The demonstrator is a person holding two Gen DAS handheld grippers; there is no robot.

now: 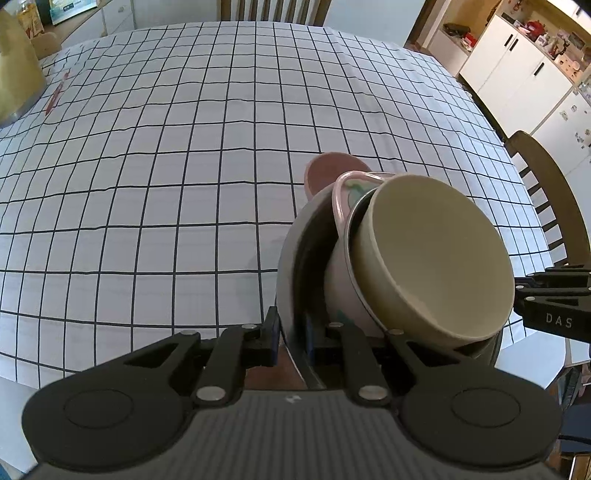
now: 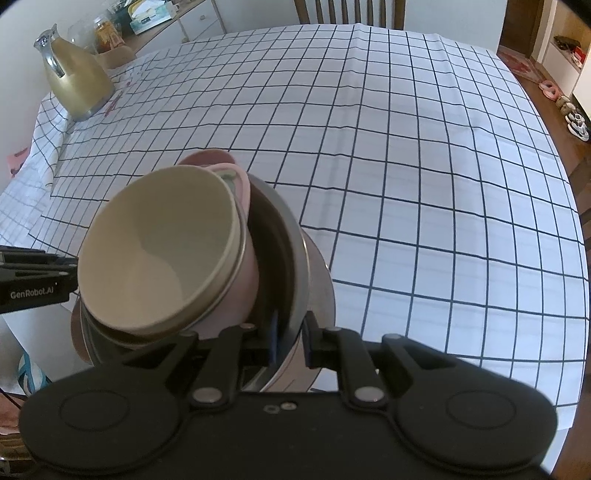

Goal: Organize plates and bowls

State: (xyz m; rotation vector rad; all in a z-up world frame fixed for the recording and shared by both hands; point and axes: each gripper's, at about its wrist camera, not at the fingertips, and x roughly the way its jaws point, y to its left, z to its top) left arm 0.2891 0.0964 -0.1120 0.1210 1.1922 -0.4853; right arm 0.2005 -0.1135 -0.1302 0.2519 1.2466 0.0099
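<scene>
Claws [image 1: 291,341] [image 2: 290,347] both pinch steel bowl [image 1: 295,266]; only right view shows jug [image 2: 79,83].

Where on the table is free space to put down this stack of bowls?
Nearly the whole checked tablecloth is bare: the middle, the far side toward the chair, and the right edge. Only the far left corner is crowded, by the gold jug and jars. The left gripper and right gripper both clamp the metal bowl.
</scene>
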